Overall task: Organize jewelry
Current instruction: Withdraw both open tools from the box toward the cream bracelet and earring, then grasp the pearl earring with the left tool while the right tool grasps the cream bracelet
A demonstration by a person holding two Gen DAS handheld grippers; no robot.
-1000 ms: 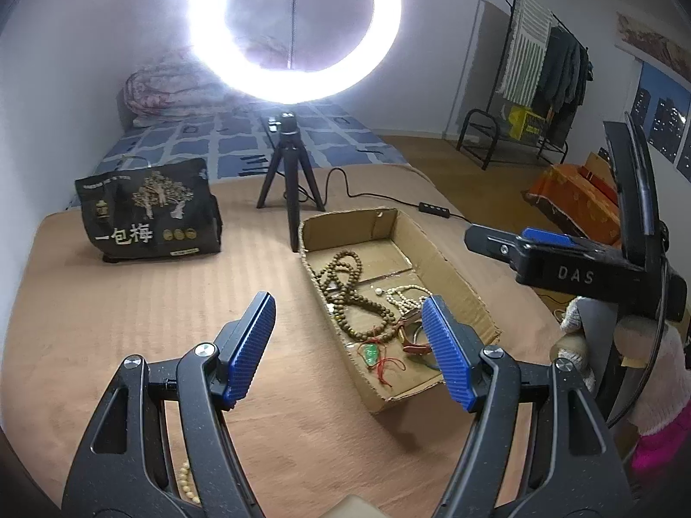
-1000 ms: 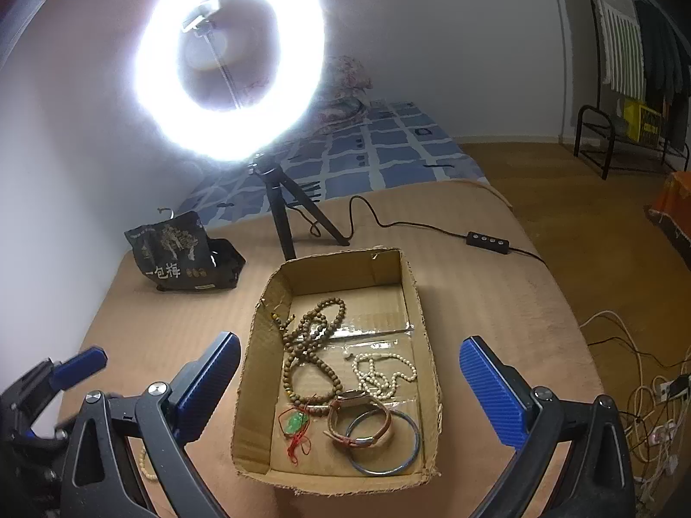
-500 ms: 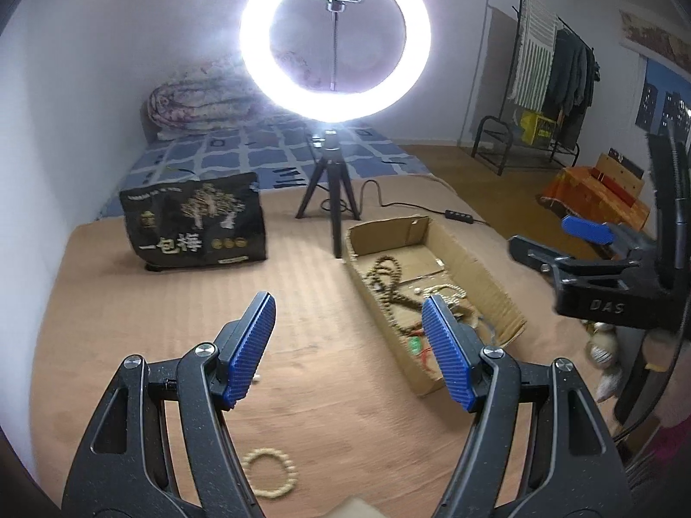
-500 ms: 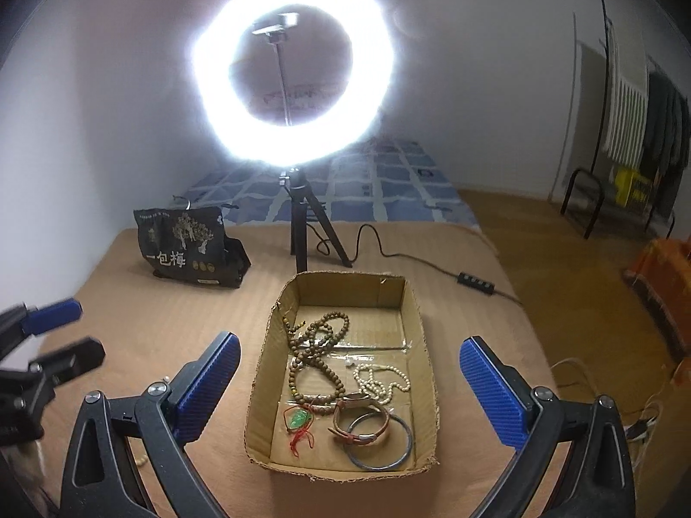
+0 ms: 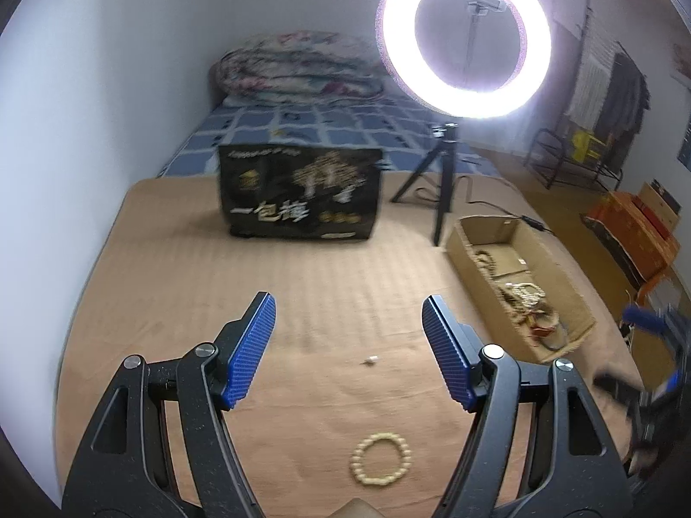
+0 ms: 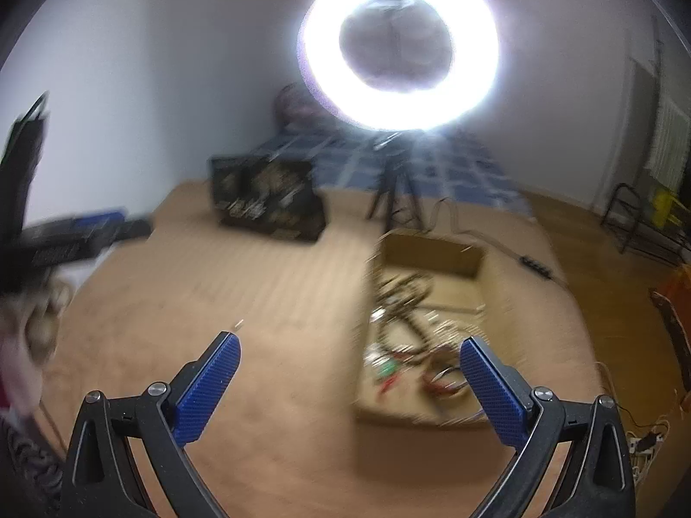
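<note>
Two handheld grippers over a tan bed cover, both empty. Left gripper [image 5: 349, 336] with blue fingers [image 5: 250, 347] spread wide, nothing between them, angled down at the cover. Just below and nearer than the fingertips, lying flat on the cover and roughly centred between the two black finger arms: a cream bead bracelet [image 5: 381, 458], a closed loop, touching nothing else. A tiny pale scrap [image 5: 370, 361] on the cover between the fingertips, too small to identify. Well off to the right of the left fingers, a cardboard box [image 5: 477, 261] holding a tangle of bead strings and bangles. Right gripper [image 6: 350, 377], likewise spread wide and empty; view heavily blurred, with the box [image 6: 436, 254] ahead and partly behind the right-hand finger. Beyond the fingers in both views: a black bag [image 5: 300, 192] with printed characters and a lit ring light [image 5: 464, 36] on a tripod. Step in hand, by judgement: lining up on the stray bracelet, the one piece outside the box. Next move likely calls for drawing the left fingers back and down to straddle one side of the loop, closing gently on the beads, then carrying it rightward to the box; smooth round beads could slip from a shallow pinch.
</note>
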